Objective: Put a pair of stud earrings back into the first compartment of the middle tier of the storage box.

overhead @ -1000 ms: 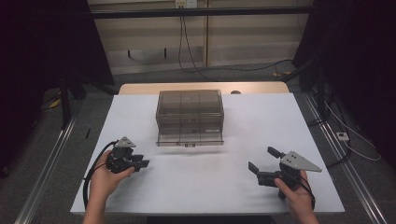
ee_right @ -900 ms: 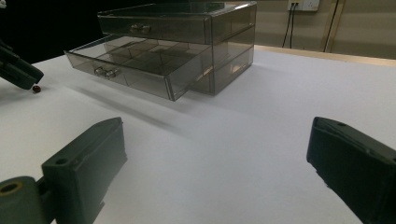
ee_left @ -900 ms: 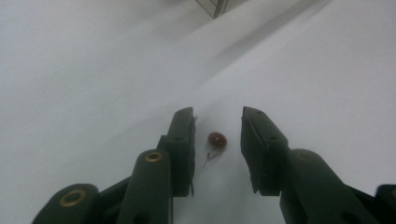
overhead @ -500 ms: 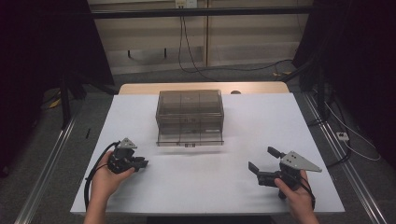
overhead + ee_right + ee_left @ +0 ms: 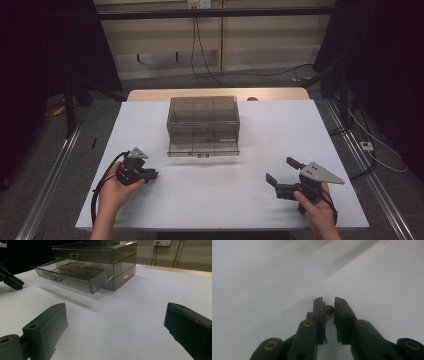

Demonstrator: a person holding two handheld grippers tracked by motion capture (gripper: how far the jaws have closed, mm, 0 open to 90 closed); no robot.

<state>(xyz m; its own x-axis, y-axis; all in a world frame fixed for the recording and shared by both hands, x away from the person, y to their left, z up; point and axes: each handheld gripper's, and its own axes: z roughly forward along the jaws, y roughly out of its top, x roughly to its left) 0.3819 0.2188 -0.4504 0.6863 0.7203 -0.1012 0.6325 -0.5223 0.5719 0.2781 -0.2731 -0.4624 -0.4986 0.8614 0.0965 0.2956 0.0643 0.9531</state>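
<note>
The step in hand looks like picking up a small dark red bead (image 5: pixel 329 309) from the white table (image 5: pixel 220 200) so it can go into the smoky plastic drawer box (image 5: pixel 203 125). The left gripper (image 5: pixel 148 174) sits low on the table, in front of the box and off to its left; its jaws have just been closing, and in the left gripper view the bead sits between the two tips with the pads at or very near it, so the grasp seems made or all but made. The right gripper (image 5: pixel 281 174) rests in front of the box to its right, jaws spread wide with nothing between them. The box's lower drawer (image 5: pixel 75 273) is pulled out toward the person, its compartments open from above. Next, I judge, the left gripper must keep its pinch firm, lift the bead clear and carry it over the drawer; the bead is tiny and round, so it could slip out.
</note>
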